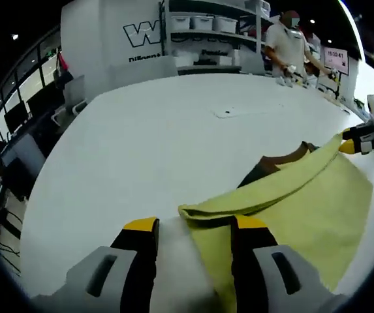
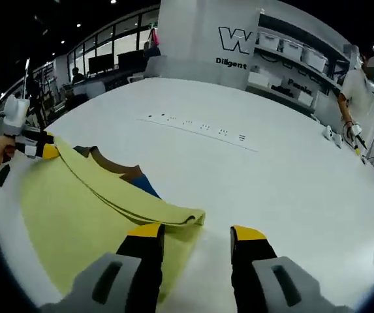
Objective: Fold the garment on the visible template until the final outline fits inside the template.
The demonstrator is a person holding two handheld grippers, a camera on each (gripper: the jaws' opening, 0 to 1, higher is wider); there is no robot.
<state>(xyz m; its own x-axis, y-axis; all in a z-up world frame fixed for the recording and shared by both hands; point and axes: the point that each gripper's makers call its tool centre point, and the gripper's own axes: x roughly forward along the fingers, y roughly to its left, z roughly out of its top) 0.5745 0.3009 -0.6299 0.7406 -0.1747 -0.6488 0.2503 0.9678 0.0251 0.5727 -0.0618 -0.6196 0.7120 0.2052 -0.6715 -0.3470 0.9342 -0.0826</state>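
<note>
Garment (image 1: 304, 208) folded edge, table (image 1: 141, 150) beyond

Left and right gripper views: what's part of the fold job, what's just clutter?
Job:
- yellow garment, partly folded
- dark template under it
- left gripper, jaws apart
- right gripper, jaws apart
- white table

Clutter:
- shelving with bins
- person in the background

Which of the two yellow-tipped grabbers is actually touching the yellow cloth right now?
The left gripper: its tips sit on the yellow garment's far corner, apparently pinching it. The right gripper stands open, one jaw over the cloth's edge, the other over the bare white table.
</note>
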